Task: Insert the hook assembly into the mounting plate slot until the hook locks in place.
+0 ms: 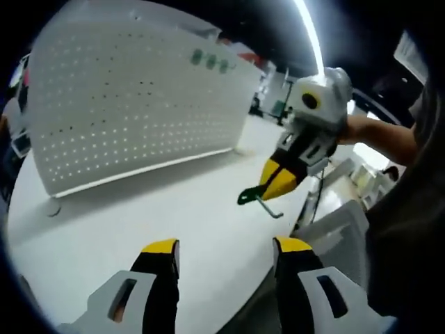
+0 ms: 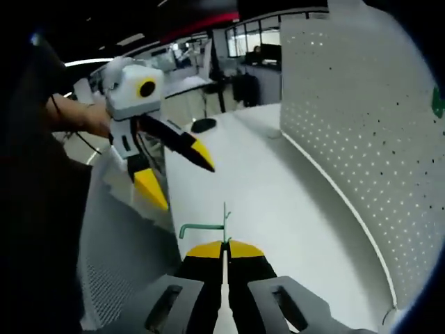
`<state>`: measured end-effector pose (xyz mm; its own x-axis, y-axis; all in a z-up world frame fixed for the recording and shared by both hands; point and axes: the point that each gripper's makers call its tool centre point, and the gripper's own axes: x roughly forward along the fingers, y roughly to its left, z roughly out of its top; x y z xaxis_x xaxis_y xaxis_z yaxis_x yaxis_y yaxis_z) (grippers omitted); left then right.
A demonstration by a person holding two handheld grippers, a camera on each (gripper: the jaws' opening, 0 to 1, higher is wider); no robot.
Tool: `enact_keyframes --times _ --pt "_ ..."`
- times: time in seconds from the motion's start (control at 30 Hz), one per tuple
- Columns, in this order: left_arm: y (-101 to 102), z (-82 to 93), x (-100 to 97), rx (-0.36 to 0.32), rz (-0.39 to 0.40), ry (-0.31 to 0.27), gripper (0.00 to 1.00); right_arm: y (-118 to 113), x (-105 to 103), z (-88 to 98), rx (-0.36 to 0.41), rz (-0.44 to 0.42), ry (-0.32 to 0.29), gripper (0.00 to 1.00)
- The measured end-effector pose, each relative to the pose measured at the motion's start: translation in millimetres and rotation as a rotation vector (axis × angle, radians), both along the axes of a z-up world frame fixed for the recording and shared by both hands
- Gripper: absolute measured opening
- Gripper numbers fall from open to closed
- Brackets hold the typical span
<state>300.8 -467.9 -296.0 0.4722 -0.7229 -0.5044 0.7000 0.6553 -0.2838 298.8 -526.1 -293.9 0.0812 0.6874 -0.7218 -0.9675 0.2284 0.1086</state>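
Your right gripper [image 2: 224,245] clamped on green hook assembly [image 2: 206,227]: thin bent metal wire, held above smooth white bench [image 2: 278,202], well apart from mounting plate [image 2: 361,132]. Plate: white perforated panel, upright on bench, rows of small round holes. Your left gripper [image 1: 224,245] spread apart, holding nothing.

The left gripper view looks from low over the white table [image 1: 174,229], facing the perforated panel [image 1: 132,104] standing at the far left, with the right gripper [image 1: 281,182] near on the right. The right gripper view looks along the same table [image 2: 271,202], the same panel [image 2: 361,118] close on its right, the left gripper [image 2: 177,177] at left. The 2 views share table, panel and each other's gripper.
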Motion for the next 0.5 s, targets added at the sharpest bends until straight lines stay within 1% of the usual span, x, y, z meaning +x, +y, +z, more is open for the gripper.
enact_keyframes --times 0.1,0.2,0.23,0.33,0.5 --pt "-3 3.4 -0.2 -0.01 -0.025 -0.011 0.52 5 -7 -1.0 -0.008 0.036 0.013 0.0" --pt "-6 8.1 0.5 -0.004 -0.046 -0.031 0.42 9 -12 -0.1 -0.013 0.071 0.018 0.0" --pt "-7 9.2 0.6 -0.009 -0.05 -0.036 0.41 11 -14 0.8 -0.014 0.083 0.017 0.0" --pt "-11 11.4 -0.2 -0.02 -0.065 -0.042 0.43 16 -15 2.9 -0.011 0.101 0.018 0.0" --pt "-14 12.2 -2.7 -0.022 -0.095 -0.047 0.39 19 -17 4.6 -0.02 0.132 0.013 0.0"
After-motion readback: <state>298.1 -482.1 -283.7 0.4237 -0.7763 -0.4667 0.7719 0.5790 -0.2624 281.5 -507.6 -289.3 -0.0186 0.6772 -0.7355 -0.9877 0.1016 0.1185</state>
